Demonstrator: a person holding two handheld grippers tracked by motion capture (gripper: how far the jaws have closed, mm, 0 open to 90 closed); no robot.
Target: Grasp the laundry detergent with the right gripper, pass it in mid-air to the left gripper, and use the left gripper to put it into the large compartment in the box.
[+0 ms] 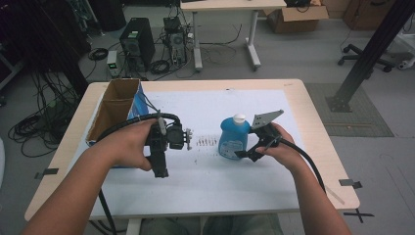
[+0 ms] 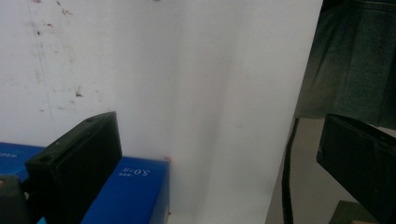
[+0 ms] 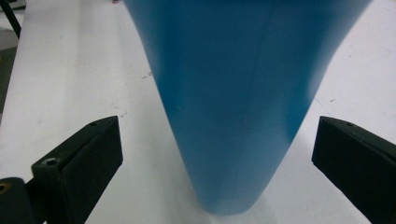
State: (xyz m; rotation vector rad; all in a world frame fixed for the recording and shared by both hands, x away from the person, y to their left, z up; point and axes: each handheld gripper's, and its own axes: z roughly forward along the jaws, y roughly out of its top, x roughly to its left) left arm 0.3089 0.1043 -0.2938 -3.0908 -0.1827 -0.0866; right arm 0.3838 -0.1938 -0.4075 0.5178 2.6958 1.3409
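Blue plastic, the bottle (image 1: 234,138) stood upright mid-table, straight ahead of the right gripper (image 1: 243,153), whose wide-open jaws flanked its body without touching. Well off to its left, the left gripper (image 2: 210,154) hung open and empty by the cardboard box (image 1: 115,105).

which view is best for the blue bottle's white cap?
High view: the blue bottle stands upright on the white sheet, its white cap plainly visible on top. The right gripper view has the bottle's blue body between the open jaws, cropped below the cap. The left gripper view faces the sheet and a blue box.
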